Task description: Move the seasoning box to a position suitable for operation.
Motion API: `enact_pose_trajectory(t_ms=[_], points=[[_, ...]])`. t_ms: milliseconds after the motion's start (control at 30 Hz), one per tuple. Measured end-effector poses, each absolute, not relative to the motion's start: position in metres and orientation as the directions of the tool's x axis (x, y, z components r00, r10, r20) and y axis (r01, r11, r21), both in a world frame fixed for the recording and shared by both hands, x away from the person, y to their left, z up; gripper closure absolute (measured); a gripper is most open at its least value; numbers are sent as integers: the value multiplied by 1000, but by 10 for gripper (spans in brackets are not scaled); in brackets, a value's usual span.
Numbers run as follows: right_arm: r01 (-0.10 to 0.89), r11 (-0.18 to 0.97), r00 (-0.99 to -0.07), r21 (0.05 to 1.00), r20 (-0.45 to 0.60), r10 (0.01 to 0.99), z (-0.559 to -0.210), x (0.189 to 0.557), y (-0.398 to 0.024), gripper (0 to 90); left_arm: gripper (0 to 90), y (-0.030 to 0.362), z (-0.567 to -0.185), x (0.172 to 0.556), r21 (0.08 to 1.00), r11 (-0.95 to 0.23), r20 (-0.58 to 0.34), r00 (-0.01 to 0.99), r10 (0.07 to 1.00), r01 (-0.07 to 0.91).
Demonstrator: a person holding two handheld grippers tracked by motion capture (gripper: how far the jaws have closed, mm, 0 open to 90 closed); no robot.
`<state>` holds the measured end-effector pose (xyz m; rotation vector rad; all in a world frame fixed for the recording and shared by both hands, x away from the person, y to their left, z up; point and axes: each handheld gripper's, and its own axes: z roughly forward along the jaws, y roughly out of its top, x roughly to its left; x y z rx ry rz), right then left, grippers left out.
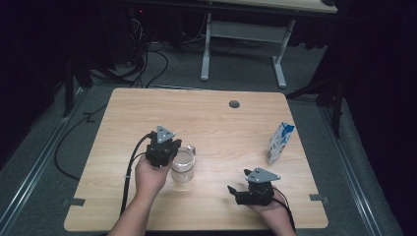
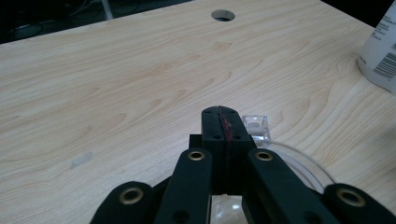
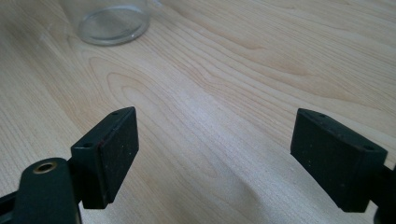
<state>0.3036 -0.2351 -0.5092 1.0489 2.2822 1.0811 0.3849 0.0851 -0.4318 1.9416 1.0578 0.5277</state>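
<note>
From the high view I count two claws, one clear glass pitcher (image 1: pixel 183 166), one milk carton (image 1: pixel 280 142) and one desk (image 1: pixel 206 118) of pale wood with a single round cable hole (image 1: pixel 234 104) near its far edge. My left claw (image 1: pixel 166 147) sits over the near-left rim of the pitcher, right up against it; whether the jaws pinch the glass I cannot tell from up here. My right claw (image 1: pixel 235 192) rests low near the front edge of the desk, well apart from the pitcher and pointing toward it, with the carton standing upright off toward the right edge. In the left gripper view the left claw (image 2: pixel 222 122) has its jaws pressed flat together, a thin red line in the seam between them and nothing gripped; the pitcher's spout (image 2: pixel 258 127) lies just beside the tips on the right, its curved rim (image 2: pixel 303 161) sweeping below, so the claw is beside and above the rim, not around it. This view also gives the carton's barcode corner (image 2: pixel 380 51) and the cable hole (image 2: pixel 222 15), which the overhead shot leaves too small to read. In the right gripper view the right claw (image 3: pixel 215 154) stands wide, bare desk between the two pads, holding nothing; the pitcher's round base (image 3: pixel 113 23) shows far ahead at upper left, a low angle on the glass bottom that the other views lack.
</note>
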Motion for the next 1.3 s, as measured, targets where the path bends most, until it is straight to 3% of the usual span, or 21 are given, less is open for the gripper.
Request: enact_pose_trajectory(t_ms=[300, 700, 1067, 1300], points=[[474, 406, -632, 781, -19, 775, -512, 305, -236, 176, 900, 124, -451, 372, 857, -222, -61, 518, 853, 465], [501, 383, -611, 776, 3, 792, -515, 307, -240, 168, 900, 134, -488, 358, 880, -179, -109, 553, 826, 441], [527, 337, -592, 780, 53, 804, -514, 309, -242, 154, 900, 132, -494, 352, 886, -201, -90, 580, 810, 418], [533, 320, -578, 783, 60, 814, -514, 306, -244, 252, 900, 128, -495, 348, 889, -212, -78, 589, 804, 407]])
